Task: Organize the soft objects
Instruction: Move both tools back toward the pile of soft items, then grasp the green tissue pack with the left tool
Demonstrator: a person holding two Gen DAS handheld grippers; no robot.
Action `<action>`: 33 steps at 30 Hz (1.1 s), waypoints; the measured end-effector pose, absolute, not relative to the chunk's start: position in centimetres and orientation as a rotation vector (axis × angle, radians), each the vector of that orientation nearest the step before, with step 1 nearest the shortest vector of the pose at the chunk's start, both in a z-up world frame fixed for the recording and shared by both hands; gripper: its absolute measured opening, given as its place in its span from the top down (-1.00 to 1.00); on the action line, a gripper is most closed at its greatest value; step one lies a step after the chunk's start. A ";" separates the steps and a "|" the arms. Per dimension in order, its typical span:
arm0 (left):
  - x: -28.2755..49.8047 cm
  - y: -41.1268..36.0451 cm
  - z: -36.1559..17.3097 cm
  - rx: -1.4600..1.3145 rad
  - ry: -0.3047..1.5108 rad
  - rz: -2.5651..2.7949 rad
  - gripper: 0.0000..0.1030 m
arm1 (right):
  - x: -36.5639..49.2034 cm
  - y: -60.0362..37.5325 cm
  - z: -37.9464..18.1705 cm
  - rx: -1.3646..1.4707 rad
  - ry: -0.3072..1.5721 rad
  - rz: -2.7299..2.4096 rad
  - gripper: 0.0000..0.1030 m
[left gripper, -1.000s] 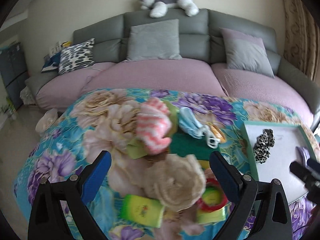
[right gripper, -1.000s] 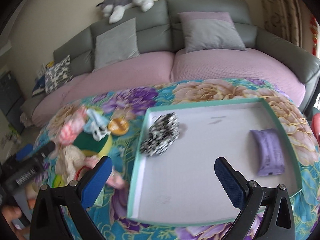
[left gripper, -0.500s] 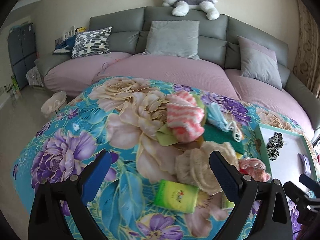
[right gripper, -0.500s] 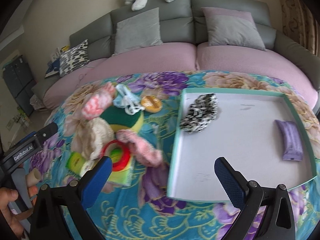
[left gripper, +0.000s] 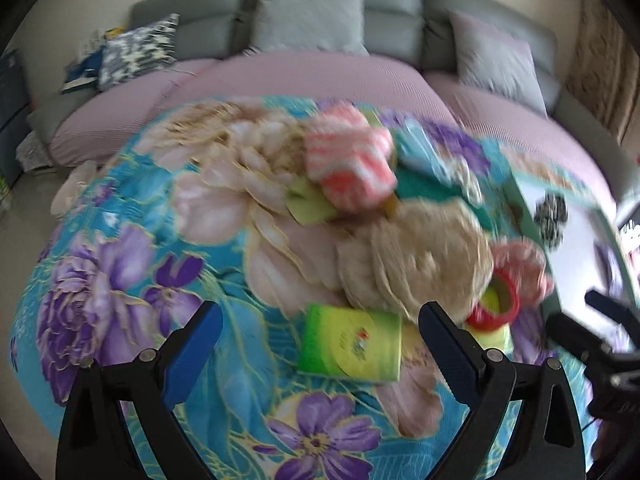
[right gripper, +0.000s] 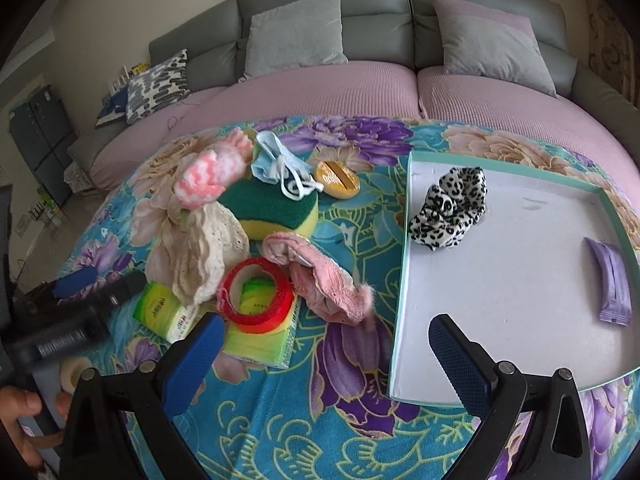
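The left gripper (left gripper: 320, 336) hangs over the near left part of the floral tablecloth (left gripper: 120, 240), its blue-padded jaws spread wide and holding nothing; a green tissue pack (left gripper: 352, 344) lies on the cloth between them. In the right wrist view a hand (right gripper: 24, 420) grips this tool's handle at the lower left edge. Just beyond lie the soft things in a heap: a cream lace cloth (right gripper: 208, 248), a pink-and-white knitted piece (right gripper: 208, 172), a green-and-yellow sponge (right gripper: 276, 208), a blue face mask (right gripper: 276, 164), a pink fluffy cloth (right gripper: 320, 276) and a red tape roll (right gripper: 256, 296). Farther right, the right gripper (right gripper: 326, 344) also stands wide apart and empty, above the table's near edge at the left rim of the teal-edged tray (right gripper: 404, 264). Inside the tray rest a leopard-print scrunchie (right gripper: 452, 208) and, well apart, a purple packet (right gripper: 610, 280).
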State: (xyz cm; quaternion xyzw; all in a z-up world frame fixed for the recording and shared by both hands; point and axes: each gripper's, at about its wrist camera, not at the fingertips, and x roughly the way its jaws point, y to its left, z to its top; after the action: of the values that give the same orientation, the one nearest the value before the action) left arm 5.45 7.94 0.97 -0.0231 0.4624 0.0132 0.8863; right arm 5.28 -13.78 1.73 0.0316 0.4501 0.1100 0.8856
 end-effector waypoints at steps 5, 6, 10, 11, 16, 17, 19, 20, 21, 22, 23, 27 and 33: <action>6.0 7.4 -1.2 -0.048 1.044 0.024 -0.91 | 5.6 -14.1 1.3 0.079 0.948 0.223 -1.00; 6.0 7.3 -1.6 -0.041 1.059 0.030 -0.91 | 5.6 -14.2 1.2 0.081 0.949 0.222 -1.00; 6.3 7.1 -2.7 -0.026 1.101 0.037 -0.91 | 5.8 -14.2 1.0 0.083 0.952 0.221 -1.00; 6.2 7.1 -2.8 -0.024 1.100 0.040 -0.91 | 5.8 -14.2 0.9 0.083 0.952 0.222 -1.00; 6.3 6.9 -3.1 -0.026 1.113 0.030 -0.85 | 6.0 -14.4 0.8 0.088 0.953 0.213 -1.00; 6.5 6.8 -3.2 -0.023 1.116 0.027 -0.77 | 6.1 -14.5 0.8 0.090 0.952 0.210 -1.00; 6.5 6.5 -3.2 -0.020 1.119 0.020 -0.63 | 6.1 -14.7 0.8 0.096 0.951 0.206 -1.00; 6.4 6.4 -3.1 -0.020 1.118 0.018 -0.59 | 6.1 -14.8 0.8 0.099 0.950 0.205 -1.00; 6.3 6.4 -3.1 -0.020 1.118 0.016 -0.50 | 6.1 -14.8 0.9 0.101 0.950 0.204 -1.00; 6.3 6.4 -3.0 -0.023 1.117 0.009 -0.46 | 6.0 -14.9 0.9 0.103 0.949 0.204 -1.00; 6.3 6.2 -3.0 -0.026 1.115 0.004 -0.36 | 6.0 -14.9 0.9 0.104 0.949 0.204 -1.00; 6.3 6.2 -2.8 -0.027 1.111 -0.006 -0.27 | 6.0 -15.0 0.8 0.106 0.950 0.204 -1.00; 6.2 6.2 -2.5 -0.026 1.100 -0.019 -0.27 | 6.0 -15.0 0.8 0.107 0.950 0.205 -1.00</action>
State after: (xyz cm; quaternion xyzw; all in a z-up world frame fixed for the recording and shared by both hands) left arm 6.20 6.21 -2.47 -0.0125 0.5227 -0.0091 0.8524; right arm 6.04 -15.02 0.78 0.0513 0.4565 0.0985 0.8828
